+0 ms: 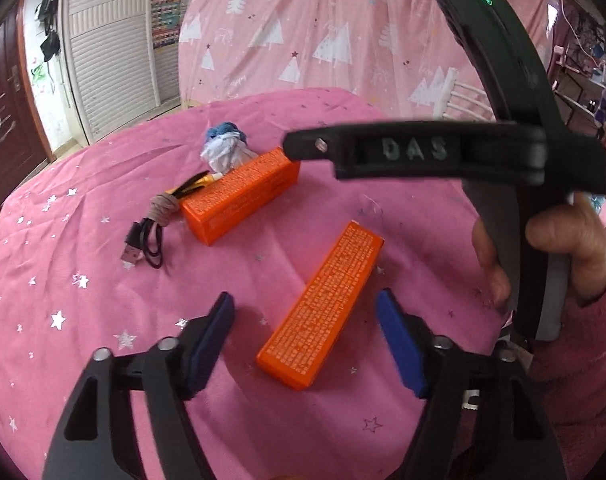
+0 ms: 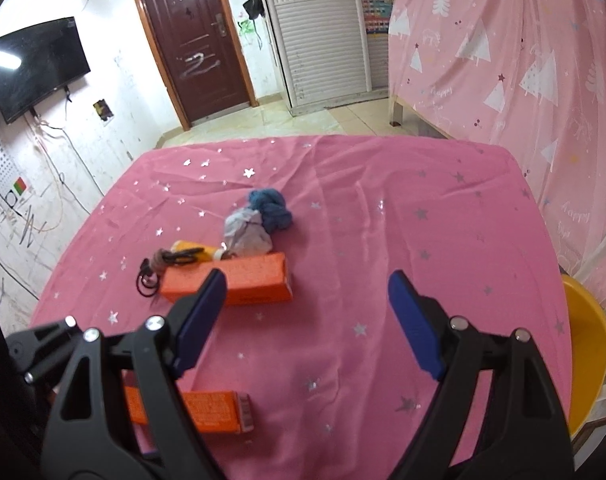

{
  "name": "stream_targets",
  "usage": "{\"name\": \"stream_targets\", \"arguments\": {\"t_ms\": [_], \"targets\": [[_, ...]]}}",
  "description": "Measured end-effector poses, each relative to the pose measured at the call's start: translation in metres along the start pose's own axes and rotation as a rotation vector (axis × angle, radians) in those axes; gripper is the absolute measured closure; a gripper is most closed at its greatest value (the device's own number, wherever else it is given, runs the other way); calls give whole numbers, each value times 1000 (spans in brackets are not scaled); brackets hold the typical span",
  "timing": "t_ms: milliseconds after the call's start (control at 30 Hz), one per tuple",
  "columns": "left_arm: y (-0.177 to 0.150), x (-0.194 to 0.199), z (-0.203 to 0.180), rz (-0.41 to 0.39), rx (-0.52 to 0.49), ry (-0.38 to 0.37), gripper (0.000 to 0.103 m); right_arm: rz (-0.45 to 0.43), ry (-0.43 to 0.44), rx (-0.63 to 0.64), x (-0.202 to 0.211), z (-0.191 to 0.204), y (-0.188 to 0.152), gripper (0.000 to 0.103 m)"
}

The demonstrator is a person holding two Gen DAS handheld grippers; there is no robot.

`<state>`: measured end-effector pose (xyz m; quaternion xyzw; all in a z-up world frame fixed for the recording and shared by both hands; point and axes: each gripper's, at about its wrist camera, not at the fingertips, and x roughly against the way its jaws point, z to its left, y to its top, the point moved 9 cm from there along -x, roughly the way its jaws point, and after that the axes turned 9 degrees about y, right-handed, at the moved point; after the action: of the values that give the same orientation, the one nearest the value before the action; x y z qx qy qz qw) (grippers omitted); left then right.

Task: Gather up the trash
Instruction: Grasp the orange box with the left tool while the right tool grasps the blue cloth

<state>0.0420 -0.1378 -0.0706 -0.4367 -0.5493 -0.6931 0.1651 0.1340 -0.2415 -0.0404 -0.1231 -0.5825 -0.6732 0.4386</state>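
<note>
Two orange cartons lie on the pink star-print tablecloth [image 1: 83,300]. The near carton [image 1: 323,312] sits slantwise between the blue pads of my left gripper [image 1: 305,308], which is open and not touching it. That carton [image 2: 207,408] shows partly behind my right gripper's left finger. My right gripper [image 2: 307,282] is open and empty over bare cloth, and one of its fingers [image 1: 403,150] crosses the left wrist view, held by a hand [image 1: 563,248]. The far carton [image 1: 239,196] [image 2: 239,280] lies beside a crumpled white and blue wad [image 1: 225,148] [image 2: 259,220].
A black USB cable [image 1: 143,240] [image 2: 147,280], a brown band [image 1: 163,206] and a yellow tube [image 2: 191,250] lie left of the far carton. A yellow rounded seat or tub [image 2: 587,352] stands off the table's right edge. A pink curtain [image 2: 503,60] hangs behind.
</note>
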Motion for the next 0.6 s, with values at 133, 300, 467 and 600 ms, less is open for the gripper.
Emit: {"name": "stream_targets", "arguments": {"t_ms": [133,300,467,600], "targets": [[4,2,0,-25,-1,-9,62,3,7,14,-10,6,12,23],[1,4,1,-48,-23,34,79,9,36,10,-28,14,32,23],[1,4,4,-57,-26,44,86,22,44,4,-48,20,47,23],[1,6,5,-62,-31,46,86,45,43,-10,-65,23,52,28]]}}
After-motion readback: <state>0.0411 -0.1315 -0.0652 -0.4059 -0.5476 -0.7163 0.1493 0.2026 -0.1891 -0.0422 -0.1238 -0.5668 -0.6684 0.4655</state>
